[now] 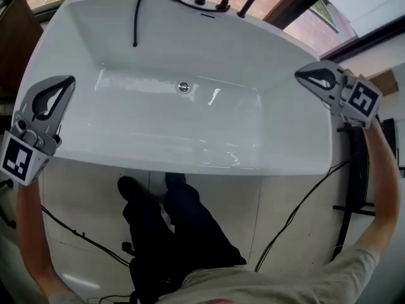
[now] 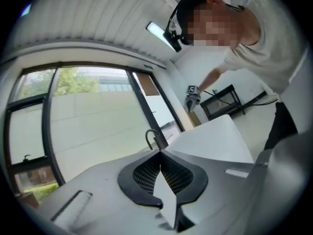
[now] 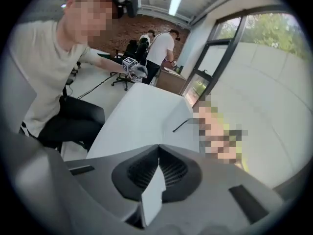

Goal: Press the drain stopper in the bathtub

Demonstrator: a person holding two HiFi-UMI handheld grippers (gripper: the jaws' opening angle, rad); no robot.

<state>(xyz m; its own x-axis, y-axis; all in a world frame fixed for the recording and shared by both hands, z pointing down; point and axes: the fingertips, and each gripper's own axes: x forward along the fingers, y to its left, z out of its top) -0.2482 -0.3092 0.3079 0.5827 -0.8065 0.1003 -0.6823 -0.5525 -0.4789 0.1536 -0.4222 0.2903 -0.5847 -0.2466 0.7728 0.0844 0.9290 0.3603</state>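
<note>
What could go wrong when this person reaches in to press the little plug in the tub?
The small round chrome drain stopper lies deep on the floor of the glossy white bathtub, and the left tool and right tool hover near its side rims, so the long reach could miss. Both tools are shut to narrow tips, which might slip off the stopper. The thin black hose hanging inside could possibly snag an arm.

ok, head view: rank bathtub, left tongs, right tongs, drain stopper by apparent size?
1. bathtub, by far the largest.
2. left tongs and right tongs: they look alike, and both are near the camera, so I can't rank them.
3. drain stopper, smallest.
</note>
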